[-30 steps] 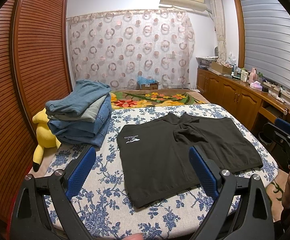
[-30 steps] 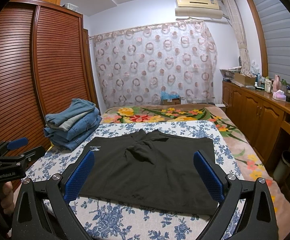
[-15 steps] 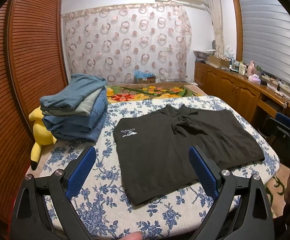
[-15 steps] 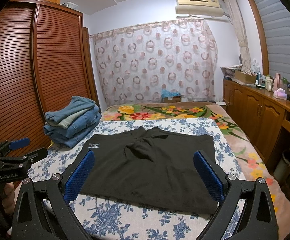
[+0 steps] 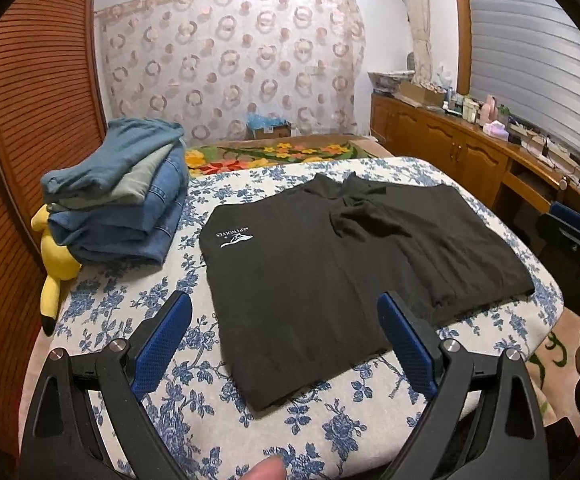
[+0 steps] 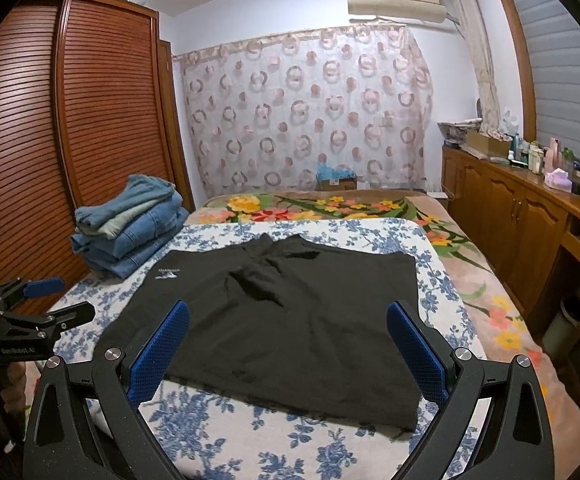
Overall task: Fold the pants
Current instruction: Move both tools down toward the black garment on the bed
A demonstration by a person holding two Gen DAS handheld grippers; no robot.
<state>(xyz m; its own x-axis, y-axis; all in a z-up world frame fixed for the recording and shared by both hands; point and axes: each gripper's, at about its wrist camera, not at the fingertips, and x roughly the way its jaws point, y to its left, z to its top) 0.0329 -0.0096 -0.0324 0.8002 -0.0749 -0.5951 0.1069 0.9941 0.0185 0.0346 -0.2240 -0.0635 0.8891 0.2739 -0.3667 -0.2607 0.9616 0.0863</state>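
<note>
Black pants lie spread flat on the blue-flowered sheet, with a white logo near their left edge. My left gripper is open above the pants' near left corner, nothing between its blue pads. My right gripper is open too, hovering over the near edge of the pants, its fingers empty. The left gripper also shows at the left of the right wrist view, and the right gripper at the right edge of the left wrist view.
A stack of folded jeans sits on the bed's far left, a yellow plush toy beside it. A wooden wardrobe lines the left wall, a wooden cabinet the right. A flowered blanket lies behind the sheet.
The left gripper has tilted down and come closer to the bed, so the pants sit larger in its view. The right gripper has barely moved. Both stay open.
</note>
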